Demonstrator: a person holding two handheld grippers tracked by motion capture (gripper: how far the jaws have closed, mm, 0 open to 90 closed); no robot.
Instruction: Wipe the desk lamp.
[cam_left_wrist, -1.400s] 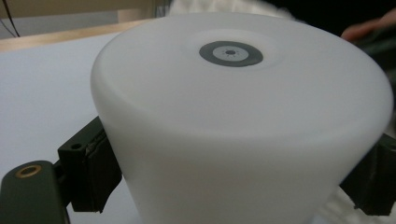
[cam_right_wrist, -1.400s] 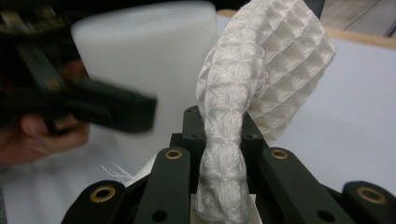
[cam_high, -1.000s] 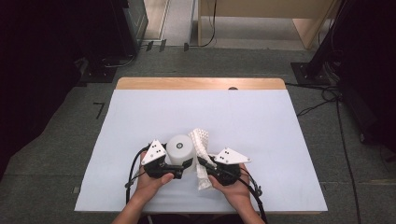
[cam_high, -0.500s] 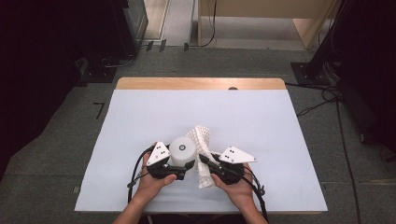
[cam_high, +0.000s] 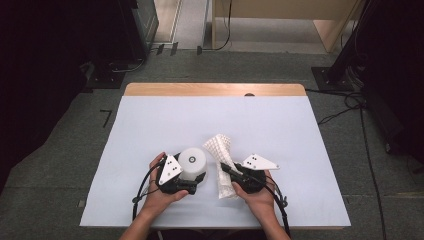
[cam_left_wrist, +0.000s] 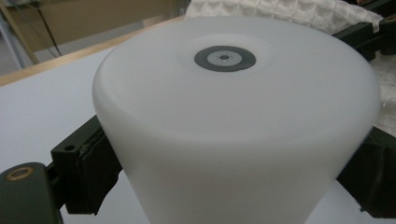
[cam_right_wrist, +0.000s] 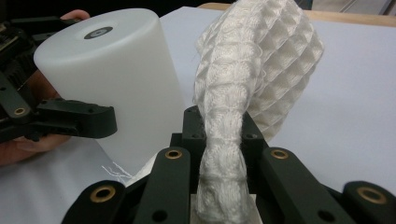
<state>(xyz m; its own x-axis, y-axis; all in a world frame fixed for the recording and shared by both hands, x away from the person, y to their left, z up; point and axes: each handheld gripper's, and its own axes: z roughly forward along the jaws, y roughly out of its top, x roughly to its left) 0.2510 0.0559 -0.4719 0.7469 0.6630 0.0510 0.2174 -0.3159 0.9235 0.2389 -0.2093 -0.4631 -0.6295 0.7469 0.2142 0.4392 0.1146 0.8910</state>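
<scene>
A white plastic cylinder (cam_high: 192, 161) stands upright on the pale sheet (cam_high: 260, 120), with a small grey ring on its top (cam_left_wrist: 224, 58). My left gripper (cam_high: 193, 171) has one jaw on each side of it. Its black pads (cam_left_wrist: 91, 163) lie against the cylinder's wall, and the jaws have just been opening a little with the cylinder still between them. My right gripper (cam_high: 226, 171) is shut on a twisted white waffle cloth (cam_right_wrist: 261, 60). The cloth (cam_high: 220, 150) rises out of the jaws beside the cylinder (cam_right_wrist: 112, 79), and its lower end trails on the sheet.
The sheet covers a wooden table whose far edge (cam_high: 215, 89) shows bare. Dark stands and cables (cam_high: 350, 100) lie on the floor around the table. Both of the person's hands hold the grippers near the table's front edge.
</scene>
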